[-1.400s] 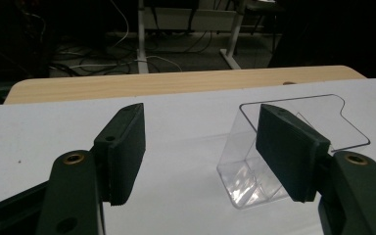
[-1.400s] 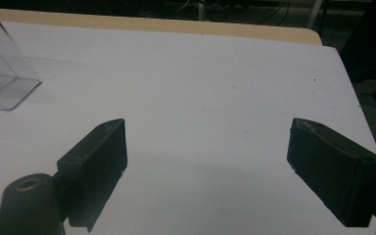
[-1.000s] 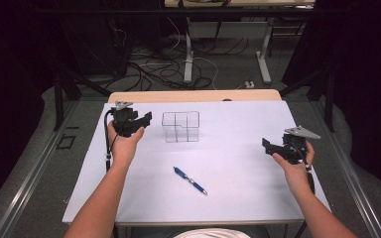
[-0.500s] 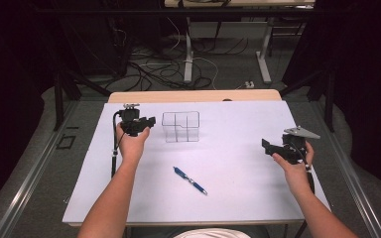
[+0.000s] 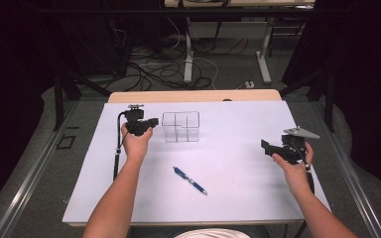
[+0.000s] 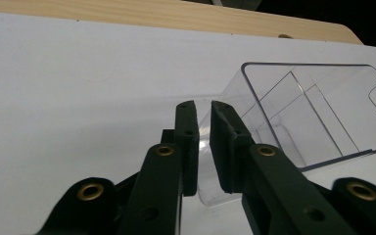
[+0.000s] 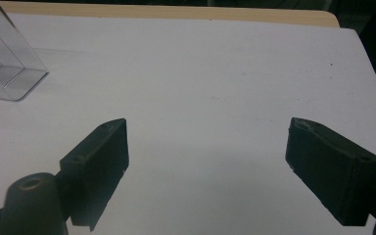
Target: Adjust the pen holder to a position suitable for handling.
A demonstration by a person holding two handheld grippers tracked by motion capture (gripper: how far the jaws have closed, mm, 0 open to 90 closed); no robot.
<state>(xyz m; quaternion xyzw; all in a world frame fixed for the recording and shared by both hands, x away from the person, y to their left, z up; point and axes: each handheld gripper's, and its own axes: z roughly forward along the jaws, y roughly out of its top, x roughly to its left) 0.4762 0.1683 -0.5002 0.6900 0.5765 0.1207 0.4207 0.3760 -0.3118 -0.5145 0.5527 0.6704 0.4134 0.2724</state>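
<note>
A clear plastic container (image 5: 181,127) with inner dividers stands at the back middle of the white sheet. My left gripper (image 5: 154,121) is at its left side. In the left gripper view the jaws (image 6: 203,105) are almost together, with the near wall of the container (image 6: 313,112) in the thin gap between them. A blue pen (image 5: 189,180) lies flat and slanted in the front middle, apart from both grippers. At the right side of the sheet my right gripper (image 5: 265,145) is held above the surface, with its jaws (image 7: 208,147) wide apart and nothing between them.
The white sheet (image 5: 238,124) covers a wooden table whose far edge (image 5: 193,95) shows as a tan strip. The container's corner (image 7: 0,58) appears at the upper left of the right gripper view. Cables and table legs lie on the floor beyond.
My left gripper has moved right, from a spot well left of the container up to its left wall. The right gripper and the pen have stayed put.
</note>
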